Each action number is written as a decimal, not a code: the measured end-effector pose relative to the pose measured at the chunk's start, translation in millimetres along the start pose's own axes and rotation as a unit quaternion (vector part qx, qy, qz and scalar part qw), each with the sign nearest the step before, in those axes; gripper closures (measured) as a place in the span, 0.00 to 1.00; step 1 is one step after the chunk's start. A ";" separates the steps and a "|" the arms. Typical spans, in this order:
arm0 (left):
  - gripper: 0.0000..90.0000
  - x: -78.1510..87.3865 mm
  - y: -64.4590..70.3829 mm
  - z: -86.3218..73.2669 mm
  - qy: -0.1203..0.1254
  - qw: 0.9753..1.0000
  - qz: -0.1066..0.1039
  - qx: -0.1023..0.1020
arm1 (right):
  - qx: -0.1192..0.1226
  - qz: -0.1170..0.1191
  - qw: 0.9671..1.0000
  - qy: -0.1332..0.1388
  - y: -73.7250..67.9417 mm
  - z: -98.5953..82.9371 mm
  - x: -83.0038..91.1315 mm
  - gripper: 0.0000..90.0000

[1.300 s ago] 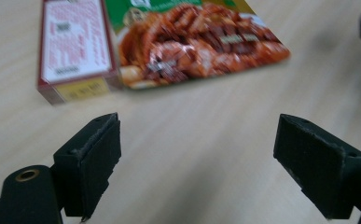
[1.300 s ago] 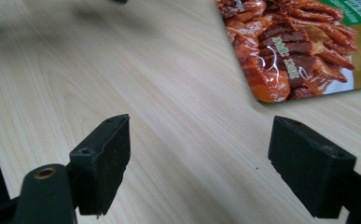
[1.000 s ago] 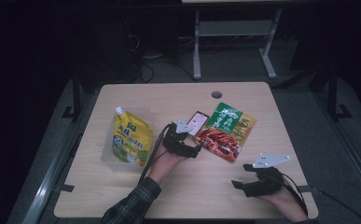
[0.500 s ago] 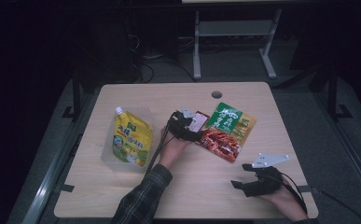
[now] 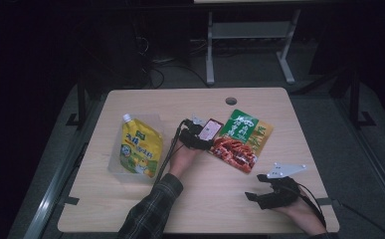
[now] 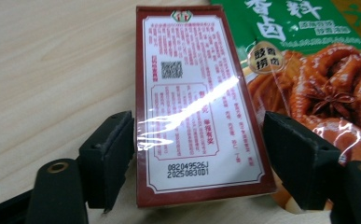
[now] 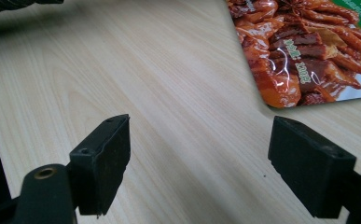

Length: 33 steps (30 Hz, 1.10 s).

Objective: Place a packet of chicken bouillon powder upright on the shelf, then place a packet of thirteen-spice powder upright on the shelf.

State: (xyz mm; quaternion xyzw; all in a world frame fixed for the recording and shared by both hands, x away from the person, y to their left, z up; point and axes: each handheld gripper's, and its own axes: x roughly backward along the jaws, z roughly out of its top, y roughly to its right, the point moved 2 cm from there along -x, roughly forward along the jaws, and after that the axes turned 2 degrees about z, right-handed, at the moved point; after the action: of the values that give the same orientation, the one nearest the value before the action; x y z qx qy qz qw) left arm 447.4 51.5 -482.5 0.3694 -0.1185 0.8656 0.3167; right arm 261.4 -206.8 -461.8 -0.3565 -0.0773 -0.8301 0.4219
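Observation:
A small red-and-white box (image 6: 194, 98) lies flat on the wooden table (image 5: 215, 199), its right edge against a green and red food pouch (image 6: 318, 70). My left gripper (image 6: 199, 163) is open, with one jaw on each side of the box's near end and a small gap to each. From above, the left gripper (image 5: 200, 135) sits at the box (image 5: 211, 129) beside the pouch (image 5: 240, 139). My right gripper (image 5: 259, 195) rests open near the table's front right, nothing between its jaws (image 7: 206, 168); the pouch's corner (image 7: 308, 51) lies ahead of it.
A yellow spouted drink pouch (image 5: 139, 148) lies on the table's left half. A round cable hole (image 5: 231, 101) sits near the far edge. A metal stand (image 5: 249, 40) is on the floor behind the table. Bare wood stretches along the front.
My left gripper has moved right and forward until its jaws straddle the red-and-white box. The right gripper has stayed where it was.

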 end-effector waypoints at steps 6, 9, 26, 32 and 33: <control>0.32 -1.9 0.1 -1.6 -0.001 1.000 0.000 0.005 | -0.004 -0.002 1.000 0.004 0.2 -2.2 3.4 0.23; 0.34 -0.4 -1.7 -1.2 -0.003 1.000 0.008 0.004 | -0.003 -0.003 1.000 0.006 -0.1 -2.5 4.6 0.23; 0.36 49.8 25.7 -4.1 0.040 0.999 -0.012 -0.009 | -0.005 -0.007 1.000 0.008 2.2 -0.7 5.7 0.23; 0.36 69.0 38.7 -10.8 0.039 0.998 -0.035 -0.028 | -0.007 -0.008 1.000 0.007 1.8 -1.7 6.8 0.23; 0.36 72.4 40.7 -12.3 0.039 0.998 -0.044 -0.025 | -0.006 -0.008 1.000 0.008 1.8 -1.6 6.9 0.23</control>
State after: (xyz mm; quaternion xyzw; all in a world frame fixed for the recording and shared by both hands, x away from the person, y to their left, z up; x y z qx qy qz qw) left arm 376.4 58.9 -438.3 0.3326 -0.1112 0.8612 0.3680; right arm 259.3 -213.1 -458.8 -0.3519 -0.0720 -0.8368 0.4133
